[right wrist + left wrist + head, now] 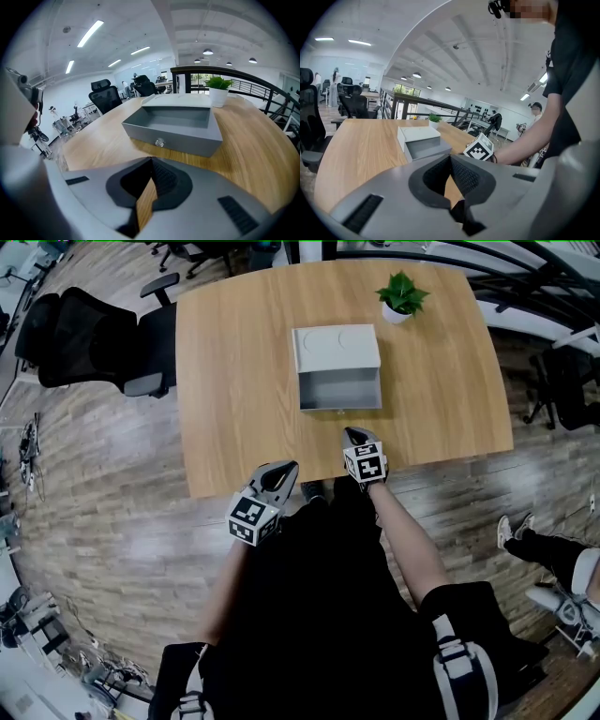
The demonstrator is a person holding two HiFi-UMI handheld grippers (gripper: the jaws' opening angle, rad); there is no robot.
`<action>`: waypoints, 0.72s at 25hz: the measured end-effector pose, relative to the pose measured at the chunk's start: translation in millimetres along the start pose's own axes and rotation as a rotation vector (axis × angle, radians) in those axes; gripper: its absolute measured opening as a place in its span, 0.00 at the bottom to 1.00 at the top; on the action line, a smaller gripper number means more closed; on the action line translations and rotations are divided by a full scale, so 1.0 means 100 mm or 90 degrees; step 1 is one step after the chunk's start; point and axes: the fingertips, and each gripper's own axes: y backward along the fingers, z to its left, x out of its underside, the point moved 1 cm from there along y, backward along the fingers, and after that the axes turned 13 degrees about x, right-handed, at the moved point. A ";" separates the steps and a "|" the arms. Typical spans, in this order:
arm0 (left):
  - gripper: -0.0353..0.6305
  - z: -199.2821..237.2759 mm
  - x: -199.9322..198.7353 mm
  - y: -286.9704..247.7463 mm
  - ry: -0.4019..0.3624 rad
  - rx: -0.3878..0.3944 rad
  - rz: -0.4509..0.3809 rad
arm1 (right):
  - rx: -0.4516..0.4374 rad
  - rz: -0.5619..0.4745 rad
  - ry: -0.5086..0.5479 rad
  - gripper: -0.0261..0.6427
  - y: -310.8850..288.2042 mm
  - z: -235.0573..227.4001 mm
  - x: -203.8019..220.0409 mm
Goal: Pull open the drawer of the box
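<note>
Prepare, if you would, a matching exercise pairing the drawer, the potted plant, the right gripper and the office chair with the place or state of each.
Things:
1. drawer
2. potted plant
3. right gripper
4. office chair

Places or states:
A. on the floor beside the table's left edge
B. pulled out of the box, nothing inside
C. on the table beyond the box, to its right
D. jaws together, a little short of the knob

Pairs: 1-B, 2-C, 3-D, 4-A.
</note>
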 end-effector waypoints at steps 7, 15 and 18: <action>0.09 -0.03 -0.02 -0.13 -0.004 0.018 -0.002 | 0.000 -0.008 -0.008 0.07 0.20 -0.28 0.12; 0.09 -0.05 -0.07 -0.15 -0.020 0.035 0.000 | 0.001 -0.046 0.009 0.07 0.63 -0.43 0.12; 0.09 -0.06 -0.06 -0.12 -0.025 0.040 -0.004 | -0.005 -0.082 0.051 0.07 0.85 -0.40 0.03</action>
